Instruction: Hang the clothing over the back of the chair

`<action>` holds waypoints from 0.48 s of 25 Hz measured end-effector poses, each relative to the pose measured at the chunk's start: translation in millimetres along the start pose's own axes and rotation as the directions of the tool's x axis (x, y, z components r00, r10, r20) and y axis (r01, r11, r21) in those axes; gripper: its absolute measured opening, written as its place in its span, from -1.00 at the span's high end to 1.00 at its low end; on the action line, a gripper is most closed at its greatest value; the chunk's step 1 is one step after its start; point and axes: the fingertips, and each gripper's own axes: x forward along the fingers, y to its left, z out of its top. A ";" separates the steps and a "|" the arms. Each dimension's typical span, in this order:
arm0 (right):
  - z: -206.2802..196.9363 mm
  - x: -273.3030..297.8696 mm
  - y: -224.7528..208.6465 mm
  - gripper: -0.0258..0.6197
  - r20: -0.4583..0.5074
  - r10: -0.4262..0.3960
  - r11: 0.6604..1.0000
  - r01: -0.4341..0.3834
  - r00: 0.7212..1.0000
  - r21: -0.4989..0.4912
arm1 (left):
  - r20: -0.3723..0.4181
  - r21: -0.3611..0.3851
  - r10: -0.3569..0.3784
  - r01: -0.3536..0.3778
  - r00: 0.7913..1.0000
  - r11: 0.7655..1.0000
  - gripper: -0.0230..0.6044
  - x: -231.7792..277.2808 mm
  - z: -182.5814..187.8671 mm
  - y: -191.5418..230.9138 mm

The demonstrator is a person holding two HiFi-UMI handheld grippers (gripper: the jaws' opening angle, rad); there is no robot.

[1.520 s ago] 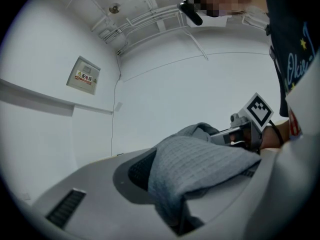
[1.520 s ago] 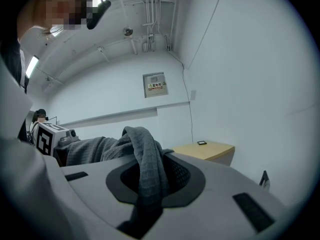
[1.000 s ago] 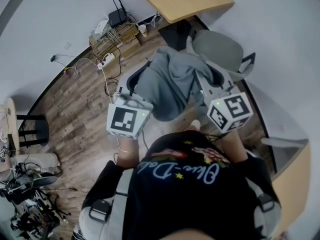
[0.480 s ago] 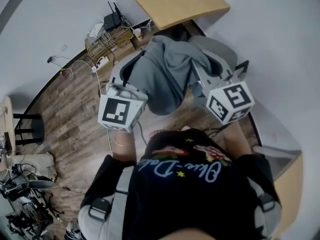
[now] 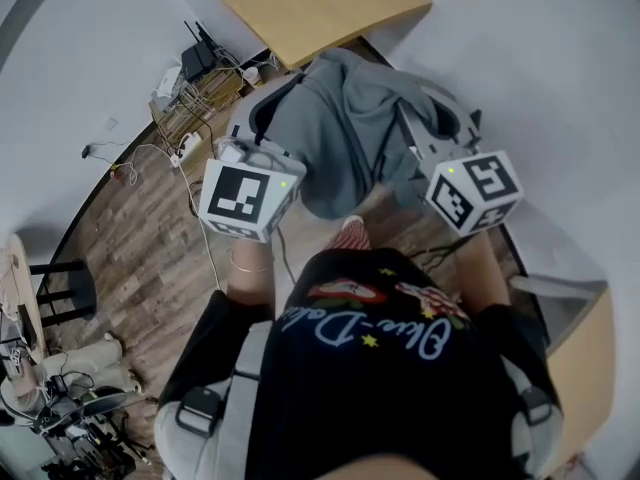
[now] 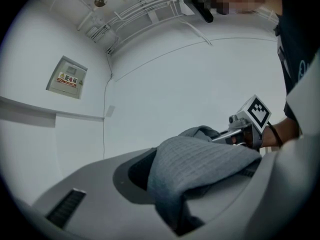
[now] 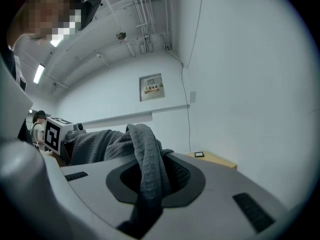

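The clothing (image 5: 340,138), a grey garment of soft knitted cloth, is held up in the air in front of the person, between the left gripper (image 5: 258,133) and the right gripper (image 5: 420,133). Its long axis runs from left to right, from one gripper to the other. The upper edge is stretched between them, and the loose middle part sags down in thick folds on the near side. Each gripper pinches a fold of this cloth between its jaws. In the left gripper view the cloth (image 6: 200,169) comes out from the jaws as a broad rounded flap with a fine waffle texture. In the right gripper view it (image 7: 145,169) stands up as a narrower twisted ridge. Both grippers are of smooth light grey plastic and carry a white cube with black square markers. The chair (image 5: 448,106), pale grey with a rounded back, shows only a little behind the right end of the garment, and I cannot tell if the cloth touches it. Far from the person there is a light wooden table top (image 5: 320,3) with rounded corners. At the left, on the brown plank floor (image 5: 150,238), lies a heap of cables (image 5: 195,78).
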 end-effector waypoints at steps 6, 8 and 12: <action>9.9 -2.8 -50.5 0.77 0.018 -0.094 0.995 0.094 0.995 0.016 | 0.040 0.006 -0.096 0.095 0.995 0.995 0.72 58.8 10.9 -4.9; 16.6 -6.2 -64.2 0.77 0.025 -0.127 0.992 0.127 0.992 0.015 | 0.062 0.005 -0.127 0.127 0.990 0.992 0.72 76.4 19.5 -7.2; 30.2 -4.7 -89.2 0.77 0.031 -0.172 0.985 0.172 0.985 0.015 | 0.100 -0.001 -0.155 0.156 0.983 0.988 0.72 108.5 34.2 -4.0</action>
